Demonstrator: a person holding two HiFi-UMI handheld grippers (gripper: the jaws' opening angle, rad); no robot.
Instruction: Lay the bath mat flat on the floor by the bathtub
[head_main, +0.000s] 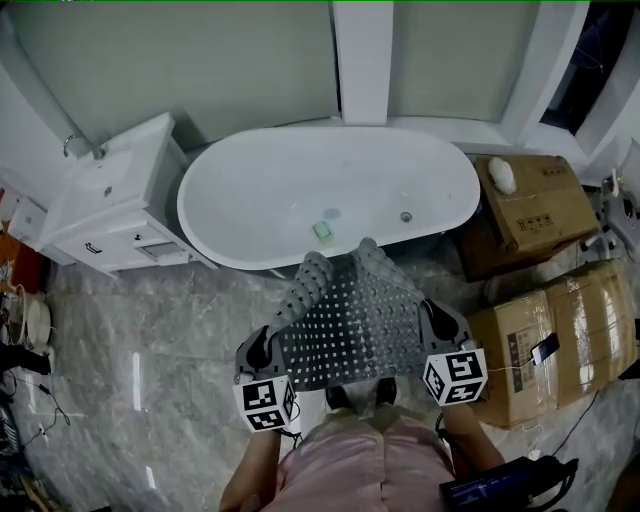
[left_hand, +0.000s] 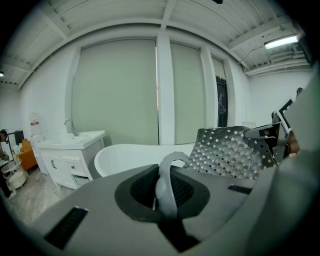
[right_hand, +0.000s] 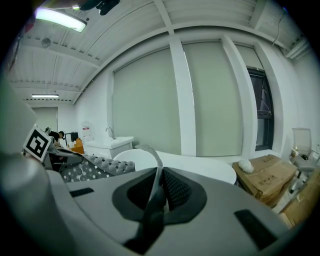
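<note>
— Left gripper (head_main: 262, 352)?
— Clamped shut on a corner of the bath mat (head_main: 360, 320), on the near side of the bathtub (head_main: 260, 180).
— Right gripper (head_main: 440, 325)?
— Pinched tight on the opposite corner, same side of the bathtub.
— Lying flat yet?
— No. Held up off the floor (head_main: 150, 330), stretched between both, with the far end curled toward the bathtub rim.

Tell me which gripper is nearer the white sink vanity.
Left. The left gripper, shut on the bath mat at its left edge, sits on the side of the sink vanity. The right gripper holds the mat's opposite edge, over by the cardboard boxes.
</note>
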